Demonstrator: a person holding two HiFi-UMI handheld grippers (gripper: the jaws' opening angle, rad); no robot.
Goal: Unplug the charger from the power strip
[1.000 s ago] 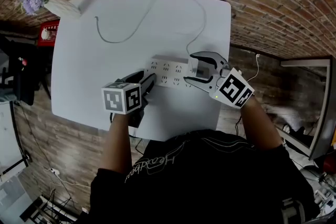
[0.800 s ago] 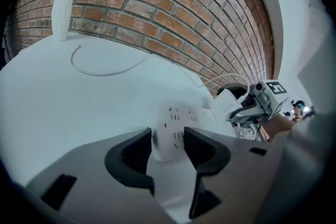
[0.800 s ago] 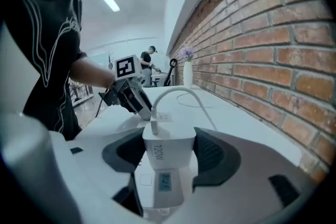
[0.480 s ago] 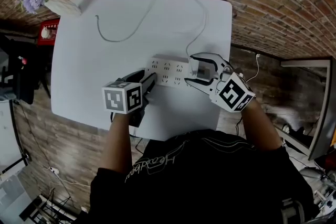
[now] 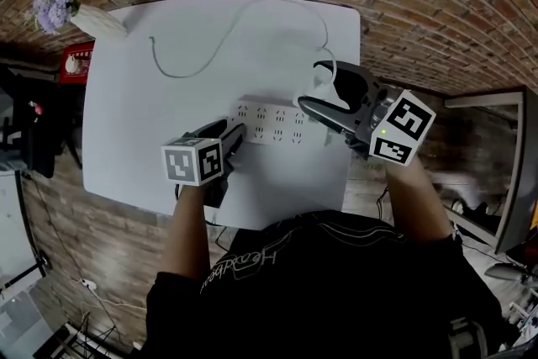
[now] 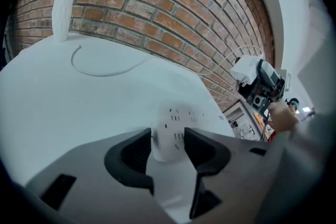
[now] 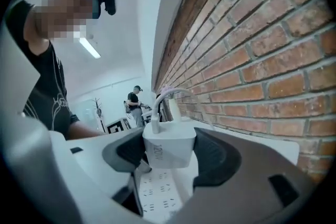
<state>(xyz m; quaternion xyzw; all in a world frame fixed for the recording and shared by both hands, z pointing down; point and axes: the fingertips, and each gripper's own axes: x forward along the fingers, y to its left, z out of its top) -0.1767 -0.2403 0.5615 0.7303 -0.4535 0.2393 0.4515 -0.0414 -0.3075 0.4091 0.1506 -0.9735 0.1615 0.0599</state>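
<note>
Far out past the left fingers, a vase (image 5: 94, 15) of purple flowers stands at the back corner of the white table (image 5: 134, 139). The left gripper (image 6: 168, 138) is down low on the table. Its fingers are close together and pinch the near end of the white power strip (image 6: 176, 131), one finger on each side. They still hold it flat, just like a moment ago. The rest of the strip runs on past these fingers toward the right gripper. A thin white cable (image 6: 102, 74) lies in a loop on the table well beyond the left fingers. The right gripper (image 7: 169, 149) has changed the most. A moment ago it was down at the far end of the strip, with its fingers around the charger (image 7: 169, 147). Now it has come up off the table. Its fingers squeeze the white charger block tight between them, and the cable comes out of the top of the block. The strip lies below these fingers, and the charger looks clear of it. So I think the plug is out, and the job looks almost done.
</note>
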